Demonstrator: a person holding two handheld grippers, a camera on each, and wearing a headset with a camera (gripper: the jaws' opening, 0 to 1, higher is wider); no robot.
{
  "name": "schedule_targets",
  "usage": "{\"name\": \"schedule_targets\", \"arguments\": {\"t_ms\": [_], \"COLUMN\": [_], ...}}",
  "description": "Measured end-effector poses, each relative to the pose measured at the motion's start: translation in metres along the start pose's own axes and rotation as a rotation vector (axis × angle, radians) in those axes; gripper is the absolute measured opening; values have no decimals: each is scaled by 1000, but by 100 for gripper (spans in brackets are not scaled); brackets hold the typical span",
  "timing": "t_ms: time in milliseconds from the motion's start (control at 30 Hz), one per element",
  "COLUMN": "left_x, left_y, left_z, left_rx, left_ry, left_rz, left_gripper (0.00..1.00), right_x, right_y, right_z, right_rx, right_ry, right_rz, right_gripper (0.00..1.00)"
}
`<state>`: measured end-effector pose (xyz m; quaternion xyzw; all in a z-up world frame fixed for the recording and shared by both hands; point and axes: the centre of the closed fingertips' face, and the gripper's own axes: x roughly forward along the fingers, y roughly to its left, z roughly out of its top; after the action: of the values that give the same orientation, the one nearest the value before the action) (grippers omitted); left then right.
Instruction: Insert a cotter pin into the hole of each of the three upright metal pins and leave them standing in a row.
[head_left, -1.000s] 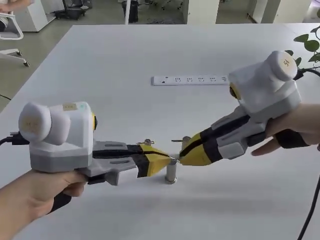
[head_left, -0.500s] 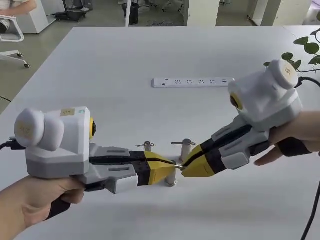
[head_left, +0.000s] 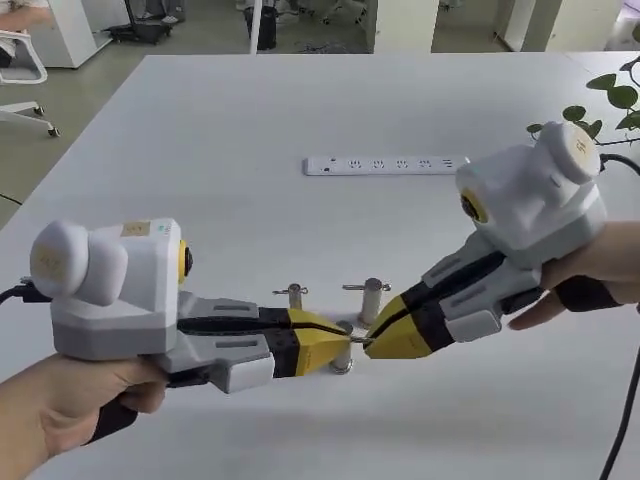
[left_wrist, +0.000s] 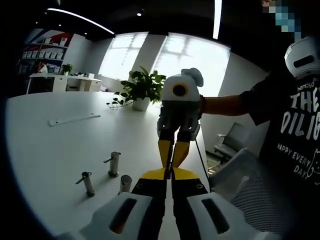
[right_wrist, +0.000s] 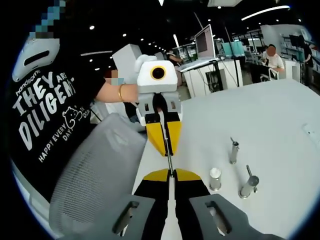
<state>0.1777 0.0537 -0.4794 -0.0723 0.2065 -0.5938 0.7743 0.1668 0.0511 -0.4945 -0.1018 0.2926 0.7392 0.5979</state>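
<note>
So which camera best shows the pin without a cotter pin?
The right gripper view: the bare pin stands whole beside the jaws. The left gripper view shows it close by its jaws; in the head view the left gripper and right gripper cover its middle.

Table (head_left: 250, 130): white, smooth, matt w/ faint sheen. Metal pins (head_left: 372, 297): bare silvery metal, satin finish, not mirror-bright. Cotter pin (head_left: 356, 339): thin bright metal wire. Left gripper (head_left: 340, 345) & right gripper (head_left: 372, 342): hard plastic; shells white/grey, matt; jaw tips yellow + black, smooth, slight gloss. Power strip (head_left: 385, 161): white plastic, smooth. Chair back (right_wrist: 95, 170): grey open-mesh fabric, rough-looking. T-shirt (right_wrist: 45, 110): black cloth, matt, white print. Plant leaves (left_wrist: 142, 85): green, a bit glossy.
</note>
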Motion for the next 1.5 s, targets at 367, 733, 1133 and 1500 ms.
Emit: {"name": "schedule_targets", "arguments": {"t_ms": [367, 733, 1133, 1500], "left_x": [1, -4, -1, 14], "left_y": [13, 34, 58, 73], "left_z": [-3, -11, -33, -44], "left_rx": [45, 86, 160, 185], "left_ry": [18, 37, 120, 149], "left_rz": [81, 217, 327, 387], "left_gripper": [5, 17, 24, 24], "right_x": [-4, -12, -15, -16], "right_y": [-9, -28, -43, -60], "right_z": [-5, -23, -51, -64], "right_rx": [-28, -54, -73, -80], "right_ry": [35, 115, 211, 247], "right_rz": [-52, -140, -186, -229], "right_gripper": [0, 0, 0, 0]}}
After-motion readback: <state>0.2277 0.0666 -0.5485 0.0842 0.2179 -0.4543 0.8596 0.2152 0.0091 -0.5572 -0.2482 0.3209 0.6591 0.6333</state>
